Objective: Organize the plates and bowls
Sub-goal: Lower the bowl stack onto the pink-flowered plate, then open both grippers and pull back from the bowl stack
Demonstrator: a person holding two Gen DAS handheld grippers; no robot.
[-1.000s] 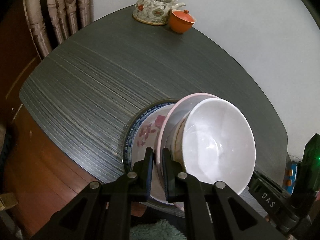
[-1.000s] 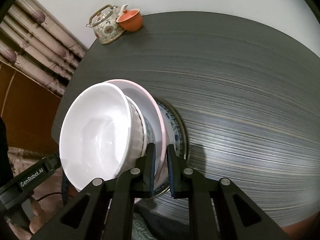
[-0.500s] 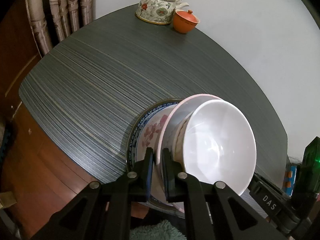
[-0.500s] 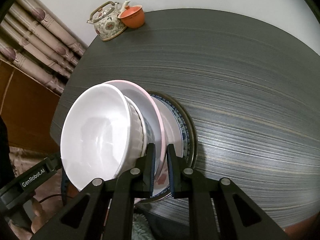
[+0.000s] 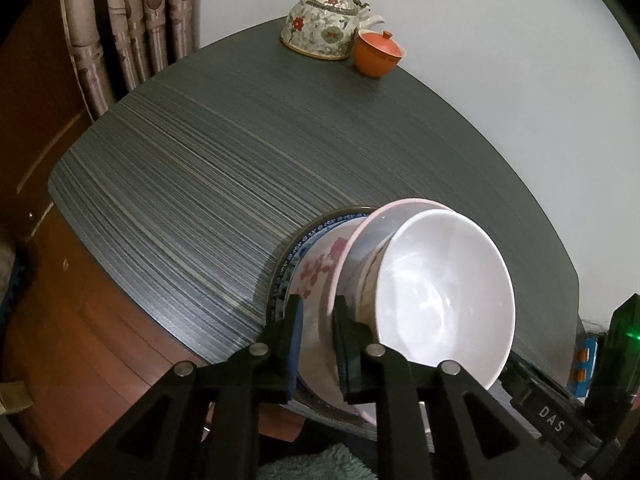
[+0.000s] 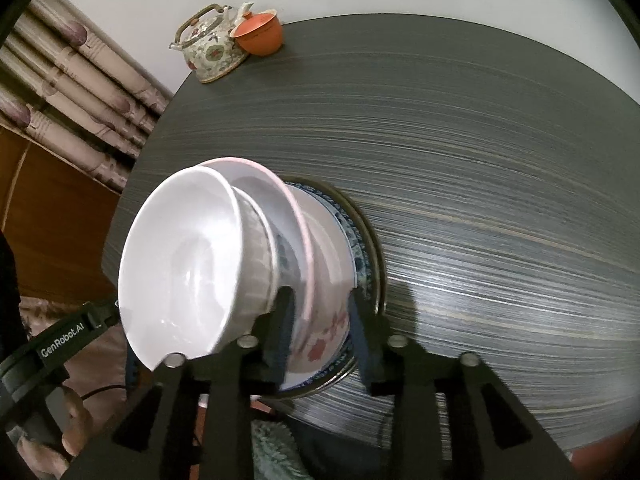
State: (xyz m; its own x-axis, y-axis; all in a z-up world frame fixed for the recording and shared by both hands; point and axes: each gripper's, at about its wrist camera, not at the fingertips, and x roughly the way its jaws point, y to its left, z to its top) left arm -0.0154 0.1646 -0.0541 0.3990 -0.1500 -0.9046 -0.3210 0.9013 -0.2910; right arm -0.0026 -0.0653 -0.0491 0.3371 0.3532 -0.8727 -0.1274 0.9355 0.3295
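A stack of dishes sat at the near edge of the dark streaked counter [image 5: 224, 168]: a white bowl [image 5: 444, 300] on top, nested in a pink-rimmed plate [image 5: 360, 236], over a flower-painted dish [image 5: 320, 268] and a blue-patterned plate [image 5: 296, 256] at the bottom. The left gripper [image 5: 318, 344] straddled the stack's rim from one side; its jaws had just been opening to a narrow gap, with the pink-rimmed plate's edge and the flowered dish between them, the pads no longer pressing on either. The right gripper [image 6: 320, 332] straddled the opposite rim; its jaws had also just been opening and stood a little wider, loosely framing the pink-rimmed plate [image 6: 296, 216] and the flowered dish [image 6: 324, 328], with the white bowl [image 6: 180, 264] just beside its left finger. At the far edge of the counter stood a floral teapot [image 5: 322, 26], touching or nearly touching a small orange lidded cup [image 5: 378, 54]. A hand [image 6: 60, 432] held the other gripper's handle at the lower left of the right wrist view
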